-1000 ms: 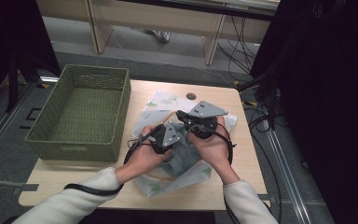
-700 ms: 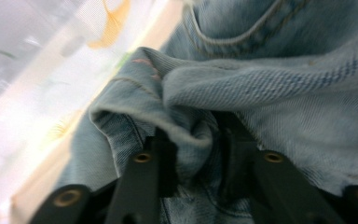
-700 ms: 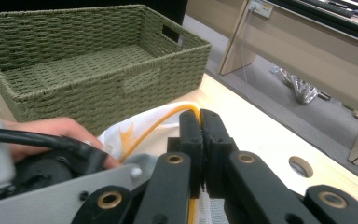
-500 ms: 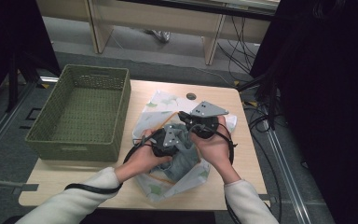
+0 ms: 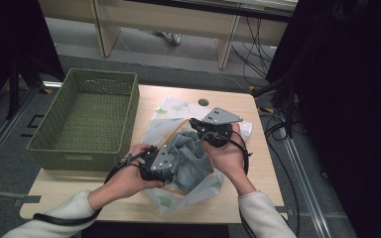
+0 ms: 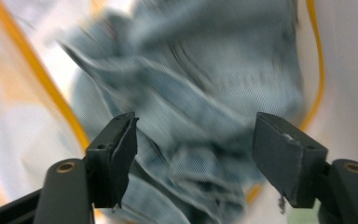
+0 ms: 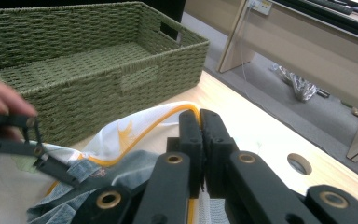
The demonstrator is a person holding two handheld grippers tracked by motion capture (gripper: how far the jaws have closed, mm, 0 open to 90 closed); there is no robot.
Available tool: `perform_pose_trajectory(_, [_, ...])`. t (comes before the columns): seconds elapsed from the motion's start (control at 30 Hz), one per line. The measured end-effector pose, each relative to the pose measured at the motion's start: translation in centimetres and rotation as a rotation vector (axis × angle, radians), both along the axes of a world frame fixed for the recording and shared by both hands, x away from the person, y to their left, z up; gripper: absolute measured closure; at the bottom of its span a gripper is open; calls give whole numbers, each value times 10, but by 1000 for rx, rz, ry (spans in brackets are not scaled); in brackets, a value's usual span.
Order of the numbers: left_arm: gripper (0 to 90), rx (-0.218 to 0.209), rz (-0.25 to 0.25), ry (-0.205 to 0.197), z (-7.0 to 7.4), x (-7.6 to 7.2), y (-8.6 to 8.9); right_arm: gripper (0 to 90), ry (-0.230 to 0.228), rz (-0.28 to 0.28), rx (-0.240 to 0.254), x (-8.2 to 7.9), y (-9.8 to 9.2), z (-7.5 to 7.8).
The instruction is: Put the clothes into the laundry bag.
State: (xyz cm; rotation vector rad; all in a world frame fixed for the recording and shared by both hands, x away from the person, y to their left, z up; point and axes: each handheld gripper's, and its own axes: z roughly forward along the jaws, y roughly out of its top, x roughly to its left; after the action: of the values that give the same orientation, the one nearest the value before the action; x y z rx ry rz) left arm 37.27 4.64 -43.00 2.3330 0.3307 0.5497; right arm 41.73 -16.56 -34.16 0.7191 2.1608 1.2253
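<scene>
Denim garment [image 5: 188,161] sits inside the white mesh bag [image 5: 166,121], just right of the basket [image 5: 87,116]. Your left gripper [image 6: 193,158] gapes over it, empty; right gripper [image 7: 199,140] pinches the bag's yellow rim. Rim may slip. The right gripper view alone shows that pinch.

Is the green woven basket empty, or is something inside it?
Empty. The high view shows the green woven basket with its bare woven floor; the right gripper view shows the same.
</scene>
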Motion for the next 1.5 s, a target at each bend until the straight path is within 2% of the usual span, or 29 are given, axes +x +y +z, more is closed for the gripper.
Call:
perform_pose_trajectory(0.07, [297, 41, -10, 12, -10, -1, 1, 890, -1, 1, -2, 0, 0, 0])
perform_pose_trajectory(0.17, [290, 126, -24, 27, -27, 1, -2, 890, 0, 2, -3, 0, 1, -1])
perform_pose_trajectory(0.3, [282, 174, -22, 26, -41, 2, -10, 890, 6, 2, -3, 0, 1, -2])
perform_pose_trajectory(0.33, [282, 180, -25, 37, -44, 2, -13, 889, 8, 1, -3, 1, 1, -2])
perform_pose_trajectory(0.37, [289, 211, -28, 43, -46, 4, -14, 888, 13, 1, -2, 1, 1, -3])
perform_pose_trajectory(0.47, [329, 230, -15, 53, -53, 7, -20, 888, 12, 1, -5, 1, 0, -4])
perform_pose_trajectory(0.57, [399, 248, -8, 82, -60, 11, -26, 888, 14, 2, -7, 1, 1, -4])
perform_pose_trajectory(0.6, [467, 247, -3, 92, -60, 12, -28, 887, 19, 5, -5, 1, 1, -4])
perform_pose_trajectory(0.67, [491, 251, -4, 106, -59, 14, -30, 888, 20, 3, -6, 1, 1, -4])
perform_pose_trajectory(0.73, [586, 252, 1, 128, -58, 16, -32, 888, 19, 8, -11, 2, 1, -5])
perform_pose_trajectory(0.93, [721, 251, 24, 168, -57, 19, -36, 887, 30, 9, -15, 3, 1, -7])
perform_pose_trajectory(1.0, [802, 242, 31, 182, -58, 19, -36, 887, 36, 12, -17, 3, 2, -8])
perform_pose_trajectory(1.13, [823, 193, 53, 194, -57, 16, -36, 887, 52, 4, -14, 2, 2, -9])
perform_pose_trajectory(1.17, [827, 152, 56, 214, -54, 16, -35, 888, 44, 12, -23, 3, 2, -10])
perform_pose_trajectory(1.2, [828, 91, 65, 220, -47, 15, -35, 888, 43, 12, -24, 3, 2, -10])
perform_pose_trajectory(1.23, [829, 91, 65, 220, -47, 15, -35, 889, 43, 12, -24, 3, 2, -10])
perform_pose_trajectory(1.4, [831, -14, 57, 174, -24, 11, -37, 890, 41, 13, -25, 2, 3, -9])
perform_pose_trajectory(1.47, [831, -52, 54, 140, -15, 8, -40, 890, 36, 25, -30, 1, 6, -9])
perform_pose_trajectory(1.5, [831, -52, 54, 140, -15, 8, -40, 891, 34, 27, -28, 0, 7, -9])
